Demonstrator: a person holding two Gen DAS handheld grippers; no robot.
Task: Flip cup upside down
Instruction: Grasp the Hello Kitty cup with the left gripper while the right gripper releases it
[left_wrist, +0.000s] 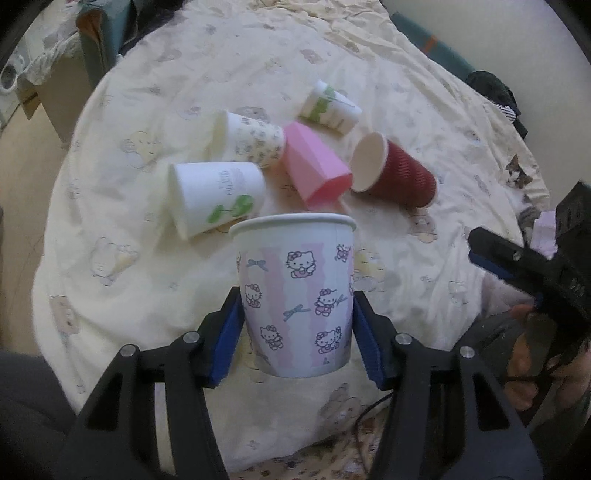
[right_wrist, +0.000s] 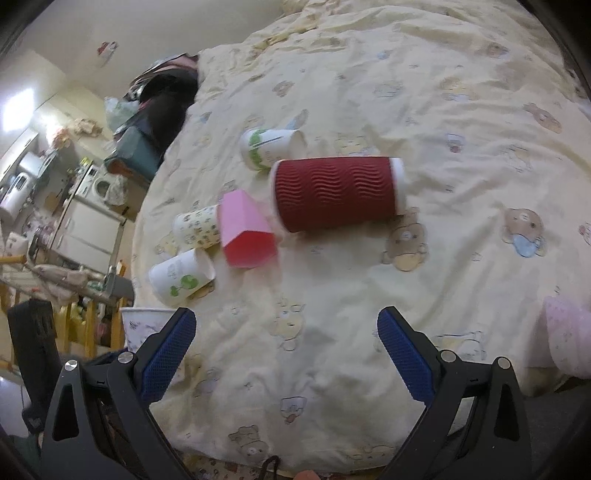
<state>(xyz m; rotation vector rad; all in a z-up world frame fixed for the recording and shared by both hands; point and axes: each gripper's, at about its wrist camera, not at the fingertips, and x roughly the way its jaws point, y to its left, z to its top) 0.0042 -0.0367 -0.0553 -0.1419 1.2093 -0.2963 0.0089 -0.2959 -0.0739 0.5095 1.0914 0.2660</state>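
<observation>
Cup (left_wrist: 295, 295) w/ kitty print sits upright, clamped in left hand-held gripper (left_wrist: 295, 332) over bed (left_wrist: 110, 295) near edge; right hand-held gripper (right_wrist: 286, 354) open, empty. Risk: thin paper wall buckles mid-flip, cup slips.

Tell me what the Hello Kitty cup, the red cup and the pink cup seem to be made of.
Hello Kitty cup: likely paper, matte print, rolled rim.
Red cup: likely paper with a corrugated ripple sleeve, white inside.
Pink cup: probably plastic, smooth faceted sides with slight sheen.

Both wrist views look down close over the bed (left_wrist: 147, 55) — sharing the toppled cups (right_wrist: 334, 194).
</observation>
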